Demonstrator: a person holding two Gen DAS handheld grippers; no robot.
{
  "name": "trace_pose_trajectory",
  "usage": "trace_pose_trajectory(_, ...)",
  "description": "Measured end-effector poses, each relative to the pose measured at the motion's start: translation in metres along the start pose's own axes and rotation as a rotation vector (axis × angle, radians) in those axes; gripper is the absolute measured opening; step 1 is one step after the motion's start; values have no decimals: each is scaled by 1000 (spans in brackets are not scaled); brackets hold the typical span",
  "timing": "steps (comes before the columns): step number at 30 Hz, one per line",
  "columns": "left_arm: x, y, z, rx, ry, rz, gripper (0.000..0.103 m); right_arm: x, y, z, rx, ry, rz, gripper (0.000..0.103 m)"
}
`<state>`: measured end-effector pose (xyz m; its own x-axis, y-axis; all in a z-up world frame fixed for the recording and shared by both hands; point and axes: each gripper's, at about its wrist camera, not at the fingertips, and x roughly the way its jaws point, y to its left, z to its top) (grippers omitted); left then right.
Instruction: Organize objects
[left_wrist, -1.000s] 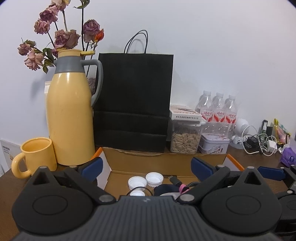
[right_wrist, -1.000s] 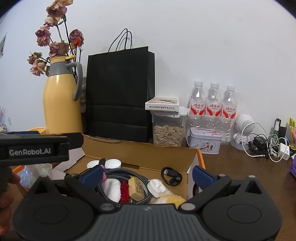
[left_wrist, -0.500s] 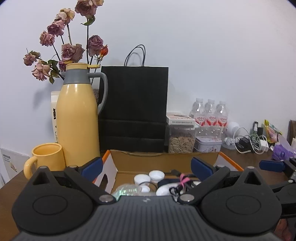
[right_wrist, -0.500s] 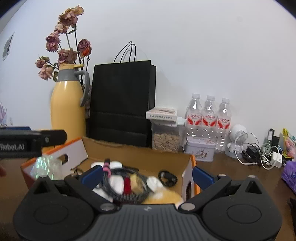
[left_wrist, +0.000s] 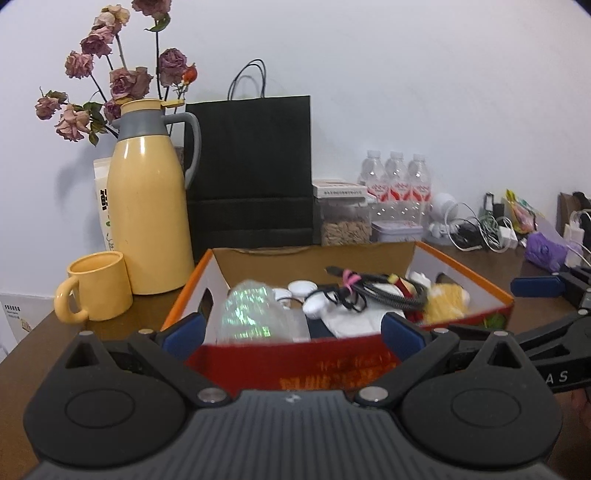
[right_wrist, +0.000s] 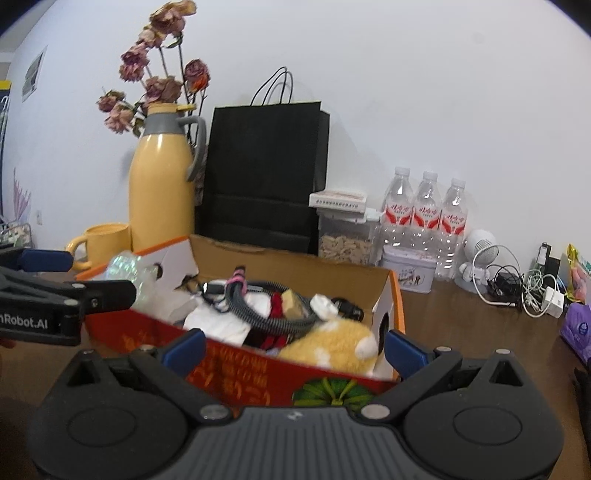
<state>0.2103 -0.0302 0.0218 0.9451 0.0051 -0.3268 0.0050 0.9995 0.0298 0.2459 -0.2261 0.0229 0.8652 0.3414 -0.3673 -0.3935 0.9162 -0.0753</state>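
A red and orange cardboard box (left_wrist: 332, 363) (right_wrist: 236, 363) stands on the brown table, open on top. It holds a crumpled clear plastic bottle (left_wrist: 251, 314) (right_wrist: 127, 267), white caps (left_wrist: 302, 286), a braided cable (left_wrist: 384, 293) (right_wrist: 258, 314), white cloth and a yellow plush (left_wrist: 445, 301) (right_wrist: 328, 343). My left gripper (left_wrist: 291, 332) is open and empty in front of the box's near wall. My right gripper (right_wrist: 293, 345) is open and empty, also in front of the box near its right corner.
Behind the box stand a yellow thermos (left_wrist: 149, 218), a yellow mug (left_wrist: 98, 286), a black paper bag (left_wrist: 251, 173), a seed jar (left_wrist: 345, 225), a tin (right_wrist: 406, 273) and three water bottles (right_wrist: 424, 218). Chargers and cables (right_wrist: 524, 291) lie at the right.
Both grippers have pulled back and away from the box. The box's red front wall now shows in both views. Both stay open and empty.
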Motion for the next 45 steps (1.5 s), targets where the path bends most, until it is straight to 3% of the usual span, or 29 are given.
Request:
trace_pose_trajectory(14, -13, -3, -22, -2, 103, 11, 103, -21, -4, -30, 41, 112, -7, 103)
trace_pose_trajectory(21, -12, 2, -23, -27, 130, 32, 103, -3, -5, -38, 52, 206, -18, 103)
trace_pose_trajectory(25, -10, 5, -23, -41, 148, 46, 103, 4, -2, -36, 68, 219, 31, 101)
trace_pose_trajectory(28, -10, 11, -21, -64, 155, 59, 103, 11, 4, -34, 74, 224, 54, 87)
trace_pose_trajectory(30, -9, 15, -21, -78, 164, 71, 103, 18, 9, -32, 80, 235, 73, 68)
trace_pose_trajectory(34, -6, 22, -20, -101, 187, 77, 103, 27, 18, -28, 82, 238, 92, 55)
trace_pose_trajectory(42, -8, 23, -19, -109, 183, 70, 103, 38, 26, -25, 92, 260, 117, 11)
trace_pose_trajectory(45, -8, 24, -19, -110, 186, 70, 103, 35, 25, -26, 98, 246, 112, 10)
